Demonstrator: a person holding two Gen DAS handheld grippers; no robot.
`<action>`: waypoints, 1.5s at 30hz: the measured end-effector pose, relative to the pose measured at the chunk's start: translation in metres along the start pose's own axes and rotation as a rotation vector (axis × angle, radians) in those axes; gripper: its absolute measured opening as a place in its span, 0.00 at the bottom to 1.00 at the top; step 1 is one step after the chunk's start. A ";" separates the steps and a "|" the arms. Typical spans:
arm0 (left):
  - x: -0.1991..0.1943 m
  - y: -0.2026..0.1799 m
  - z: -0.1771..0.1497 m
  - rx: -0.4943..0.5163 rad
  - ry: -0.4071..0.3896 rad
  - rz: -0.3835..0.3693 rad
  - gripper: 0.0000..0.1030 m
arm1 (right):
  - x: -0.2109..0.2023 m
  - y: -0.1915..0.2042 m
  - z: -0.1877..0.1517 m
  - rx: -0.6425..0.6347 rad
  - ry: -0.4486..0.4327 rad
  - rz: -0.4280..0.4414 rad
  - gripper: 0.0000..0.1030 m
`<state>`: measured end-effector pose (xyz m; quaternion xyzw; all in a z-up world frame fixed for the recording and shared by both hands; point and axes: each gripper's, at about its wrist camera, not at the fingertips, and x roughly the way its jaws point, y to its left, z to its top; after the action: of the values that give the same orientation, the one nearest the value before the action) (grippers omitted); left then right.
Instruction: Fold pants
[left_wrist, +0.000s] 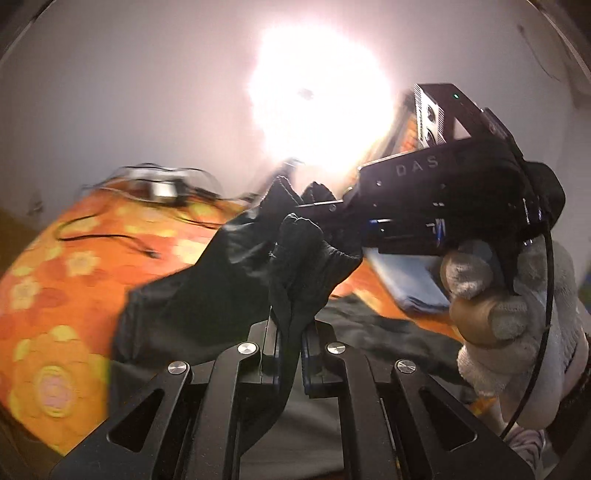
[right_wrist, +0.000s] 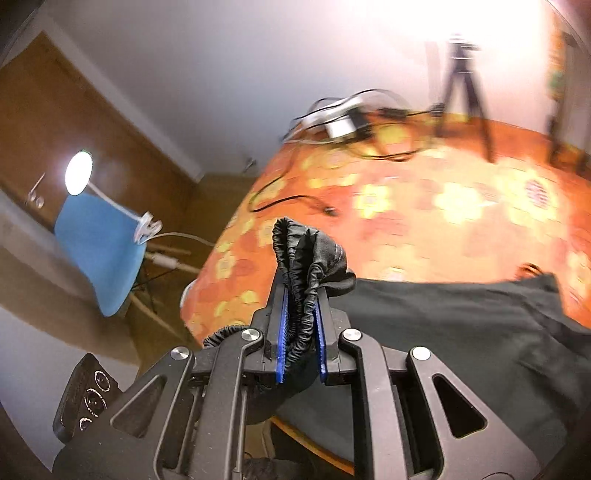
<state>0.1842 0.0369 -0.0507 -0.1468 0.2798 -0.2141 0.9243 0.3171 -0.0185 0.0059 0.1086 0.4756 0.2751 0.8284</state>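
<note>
Now the left gripper (left_wrist: 289, 332) is clamped on the black pants (left_wrist: 236, 266), lifted off the orange bedspread (left_wrist: 66, 266). Only the right wrist view shows the right gripper (right_wrist: 301, 317) pinching their gathered waistband (right_wrist: 295, 258).

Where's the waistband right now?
The elastic waistband is bunched between the right gripper's jaws, mid-frame in the right wrist view, above the orange floral bedspread's edge.

Blown-out lamp glare (left_wrist: 317, 99) washes the left wrist view; floral bedspread (right_wrist: 424, 206) motion-blurred, fisheye edges vignetted dark.
</note>
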 end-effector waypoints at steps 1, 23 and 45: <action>0.006 -0.011 -0.002 0.016 0.009 -0.015 0.06 | -0.010 -0.008 -0.003 0.009 -0.010 -0.011 0.13; 0.119 -0.241 -0.104 0.288 0.256 -0.356 0.06 | -0.192 -0.241 -0.137 0.302 -0.191 -0.238 0.13; 0.182 -0.325 -0.168 0.402 0.389 -0.371 0.06 | -0.208 -0.386 -0.218 0.540 -0.256 -0.156 0.14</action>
<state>0.1217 -0.3572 -0.1409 0.0336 0.3715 -0.4535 0.8094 0.1862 -0.4714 -0.1273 0.3219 0.4300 0.0583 0.8414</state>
